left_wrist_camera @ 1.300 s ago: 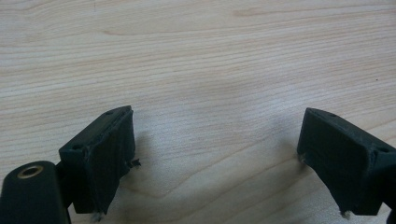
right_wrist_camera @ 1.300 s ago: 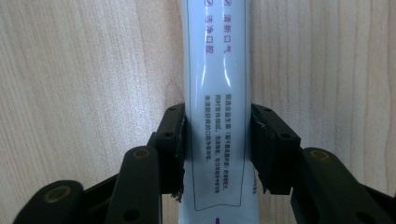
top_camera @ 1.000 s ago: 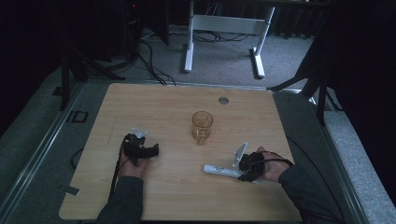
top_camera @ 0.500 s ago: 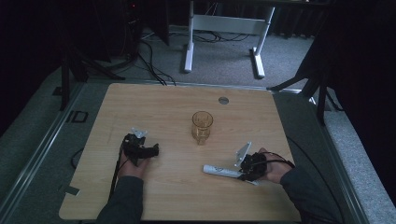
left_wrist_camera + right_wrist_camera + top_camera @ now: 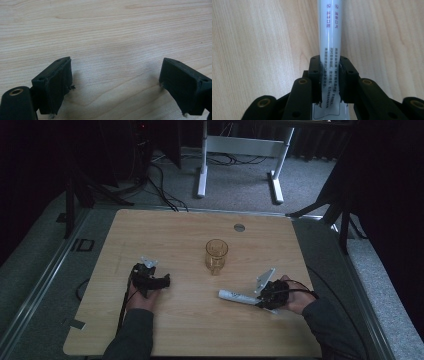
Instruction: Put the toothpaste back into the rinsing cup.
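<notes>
A white tube (image 5: 239,296) with printed text lies on the wooden table (image 5: 170,230), to the right of centre. My right gripper (image 5: 263,298) is shut on its near end. In the right gripper view the two black pads press both sides of the tube (image 5: 329,37), which runs away from the camera. Those jaws have just been closing onto it. My left gripper (image 5: 163,281) rests on the table at the left, jaws wide apart. In the left gripper view its fingers (image 5: 56,82) frame bare wood. An amber glass mug (image 5: 216,255) stands upright at mid-table between the two hands.
A small round grey cap (image 5: 239,227) sits in the tabletop near its far edge. Beyond the table a white desk frame (image 5: 240,145) stands on grey carpet with cables. Black stands flank the table at both sides.
The right gripper's jaws have closed on the tube's near end; the hand shifted slightly. The left hand and the mug have not moved.
</notes>
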Motion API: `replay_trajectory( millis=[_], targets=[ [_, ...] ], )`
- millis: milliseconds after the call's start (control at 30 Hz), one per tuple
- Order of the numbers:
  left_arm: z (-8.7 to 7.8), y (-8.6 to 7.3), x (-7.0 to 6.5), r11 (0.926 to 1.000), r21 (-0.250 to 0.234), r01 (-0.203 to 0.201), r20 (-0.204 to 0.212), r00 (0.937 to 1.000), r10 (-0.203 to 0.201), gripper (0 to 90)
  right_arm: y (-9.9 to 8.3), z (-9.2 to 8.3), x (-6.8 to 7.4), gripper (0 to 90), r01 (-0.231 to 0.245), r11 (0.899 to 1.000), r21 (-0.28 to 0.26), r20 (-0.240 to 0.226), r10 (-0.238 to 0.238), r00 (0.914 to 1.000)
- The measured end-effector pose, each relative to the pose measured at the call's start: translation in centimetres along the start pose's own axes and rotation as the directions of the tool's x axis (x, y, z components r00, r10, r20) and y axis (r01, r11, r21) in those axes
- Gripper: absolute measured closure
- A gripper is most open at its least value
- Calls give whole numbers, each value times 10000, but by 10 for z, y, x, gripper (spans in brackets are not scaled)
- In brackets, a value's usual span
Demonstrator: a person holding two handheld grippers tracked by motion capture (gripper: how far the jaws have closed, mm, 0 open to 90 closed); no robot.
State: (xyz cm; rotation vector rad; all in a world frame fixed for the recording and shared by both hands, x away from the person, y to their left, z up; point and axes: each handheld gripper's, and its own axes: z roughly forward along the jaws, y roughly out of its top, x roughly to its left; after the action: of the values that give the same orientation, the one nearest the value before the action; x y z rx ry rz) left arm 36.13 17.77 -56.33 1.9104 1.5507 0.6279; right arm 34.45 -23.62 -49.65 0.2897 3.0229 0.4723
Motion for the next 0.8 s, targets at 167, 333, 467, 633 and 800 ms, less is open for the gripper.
replay_trajectory(
  millis=[167, 333, 467, 633, 800],
  targets=[
    [0, 0, 0, 10000, 3, -3, 1, 10000, 3, 115, 1, -5, -2, 755, -86, 9998, -206, 111, 88, 9999],
    [0, 0, 0, 10000, 0, -2, 1, 10000, 2, 115, 1, -7, -3, 759, -95, 9996, -274, 228, 101, 9997],
    [0, 0, 0, 10000, -1, 1, 1, 10000, -1, 115, 0, -9, -3, 760, -95, 9994, -343, 349, 107, 9993],
    [0, 0, 0, 10000, 5, -11, 2, 10000, 11, 115, 0, -11, -5, 761, -177, 9990, -399, 426, 194, 9989],
    [0, 0, 0, 10000, -16, 8, 7, 10000, -8, 115, -1, -16, -8, 762, -262, 9982, -545, 581, 294, 9979]
  ],
)
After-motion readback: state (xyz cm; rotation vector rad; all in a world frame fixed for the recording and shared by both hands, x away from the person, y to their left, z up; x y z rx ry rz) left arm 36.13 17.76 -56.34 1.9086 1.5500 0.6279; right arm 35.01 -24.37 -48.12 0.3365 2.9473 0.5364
